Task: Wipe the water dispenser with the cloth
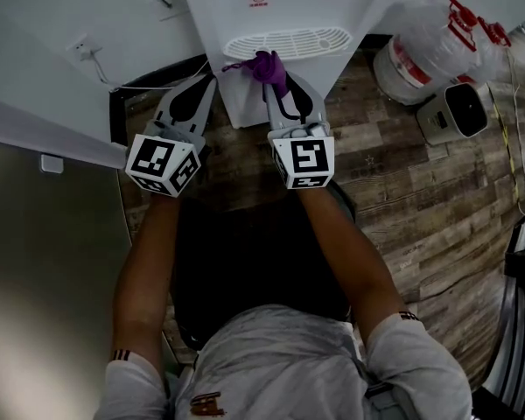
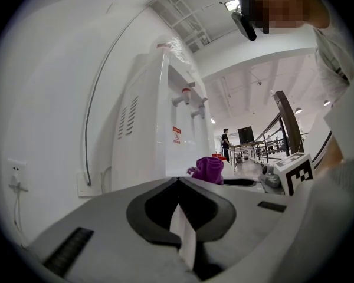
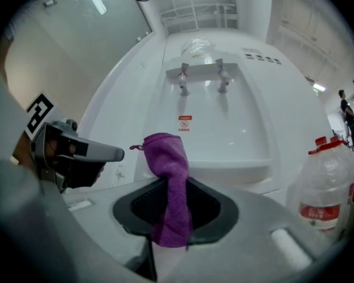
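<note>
Purple cloth [image 1: 268, 66] clamped in right gripper [image 1: 274, 84], at water dispenser [image 1: 245, 103] front.
Cloth sticks up from the shut jaws near the drip tray [image 1: 286, 42] front edge; left gripper [image 1: 211, 80] closed, empty, beside dispenser's left edge.

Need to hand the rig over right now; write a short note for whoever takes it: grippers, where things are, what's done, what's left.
Left gripper: jaws together, nothing in them, held beside the dispenser's lower front.
Right gripper: shut on the purple cloth, which sticks out bunched past the tips.
Water dispenser: directly ahead, with the cloth at the front edge of the drip tray; contact cannot be confirmed.
Done: cloth is in hand and at the dispenser.
Left: the wipe itself. No wiped patch shows on the front panel, the taps or the tray.
</note>
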Available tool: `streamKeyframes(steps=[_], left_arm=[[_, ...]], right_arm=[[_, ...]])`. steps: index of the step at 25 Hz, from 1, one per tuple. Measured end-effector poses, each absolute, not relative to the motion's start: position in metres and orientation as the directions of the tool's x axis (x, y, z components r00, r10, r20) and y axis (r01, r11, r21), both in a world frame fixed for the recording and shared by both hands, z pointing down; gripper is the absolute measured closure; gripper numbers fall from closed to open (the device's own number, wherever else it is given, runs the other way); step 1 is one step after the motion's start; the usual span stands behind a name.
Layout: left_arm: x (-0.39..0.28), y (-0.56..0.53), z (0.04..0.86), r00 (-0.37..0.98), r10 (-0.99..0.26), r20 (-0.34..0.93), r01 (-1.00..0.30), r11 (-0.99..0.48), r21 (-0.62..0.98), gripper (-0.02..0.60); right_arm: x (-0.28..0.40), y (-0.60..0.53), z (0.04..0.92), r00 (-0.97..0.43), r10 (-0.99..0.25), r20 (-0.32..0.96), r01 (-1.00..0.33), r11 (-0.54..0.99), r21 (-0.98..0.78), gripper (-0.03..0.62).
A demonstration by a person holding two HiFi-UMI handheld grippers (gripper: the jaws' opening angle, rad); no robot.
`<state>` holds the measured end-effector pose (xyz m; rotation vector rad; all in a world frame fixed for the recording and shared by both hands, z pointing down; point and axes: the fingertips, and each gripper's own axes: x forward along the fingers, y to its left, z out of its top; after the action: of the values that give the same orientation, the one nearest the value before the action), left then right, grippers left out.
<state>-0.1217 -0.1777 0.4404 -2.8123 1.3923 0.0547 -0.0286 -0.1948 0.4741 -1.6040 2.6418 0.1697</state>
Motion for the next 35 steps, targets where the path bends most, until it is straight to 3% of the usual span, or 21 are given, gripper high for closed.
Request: streamKeyframes(steps=[13,35], left_arm=[[-0.106,-0.187,0.443,0.602,-0.799,-0.017,-0.799,-0.602,0.008,0.583],[-0.099,-0.185,0.452,0.582,-0.813,0.017,-0.813,-0.582,-0.007,0.583]], right_arm=[[0.084,-0.226,0.485,-0.329,-0.939,-0.097,-0.943,0.332,-0.013,0.499],[0.143,-0.261,0.491,-0.272,-0.957,-0.099,-0.960,0.277,-0.042,0.499]])
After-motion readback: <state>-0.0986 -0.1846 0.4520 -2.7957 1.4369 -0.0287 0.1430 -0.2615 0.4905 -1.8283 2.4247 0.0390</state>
